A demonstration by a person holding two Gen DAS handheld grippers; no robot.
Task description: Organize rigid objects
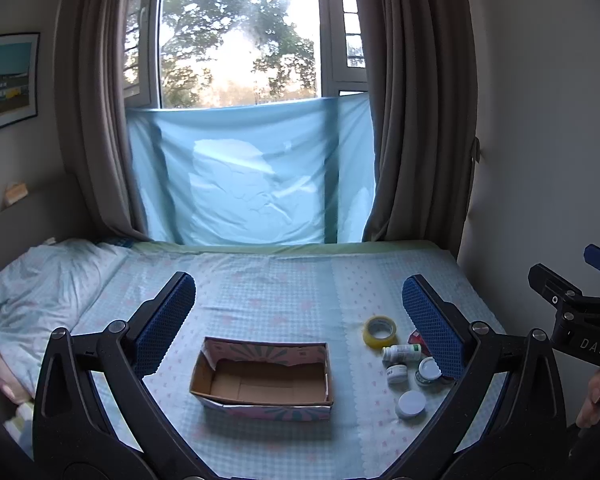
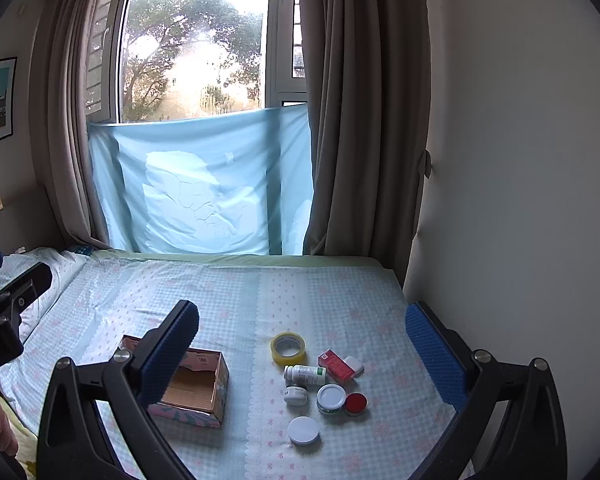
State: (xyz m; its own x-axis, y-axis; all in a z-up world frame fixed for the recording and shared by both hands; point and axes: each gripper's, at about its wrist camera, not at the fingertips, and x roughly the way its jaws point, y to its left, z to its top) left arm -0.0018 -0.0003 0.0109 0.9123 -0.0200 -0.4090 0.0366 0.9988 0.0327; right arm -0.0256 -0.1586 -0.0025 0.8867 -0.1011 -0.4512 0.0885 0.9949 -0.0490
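Here the bed (image 1: 284, 280), under a pale blue checked sheet with pink sprigs, fills the ground ahead of both tongs, with a rumpled pillow (image 1: 40, 280) out beyond the left tongs' left finger. The left gripper (image 1: 299, 326) has its blue-padded fingers spread wide apart and holds nothing; the right gripper (image 2: 302, 342) likewise stands wide apart and empty.

Between the left tongs' fingers, nearer the left one, sits an open cardboard box (image 1: 262, 378) with a patterned outside and bare brown floor; from the right wrist view the same box (image 2: 196, 384) lies partly behind the right tongs' left finger.

The small rigid things lie clustered between the right tongs' fingers, well apart from either pad, and just inside the left tongs' right finger. Farthest ahead is a yellow tape roll (image 2: 287, 348) lying flat. Behind it, nearer the tongs, a red carton (image 2: 335, 365) lies with a small white case (image 2: 354, 366) touching its right end. A white bottle with a green label (image 2: 305, 375) lies on its side just left of the carton. Closer in stand a white-lidded jar (image 2: 331, 398), a red-lidded tin (image 2: 355, 403) touching it on the right, and a tiny white pot (image 2: 295, 395) on its left. Nearest the tongs, a round white-lidded container (image 2: 303, 430) sits alone.

In the left wrist view the right finger hides the carton and tin in part.
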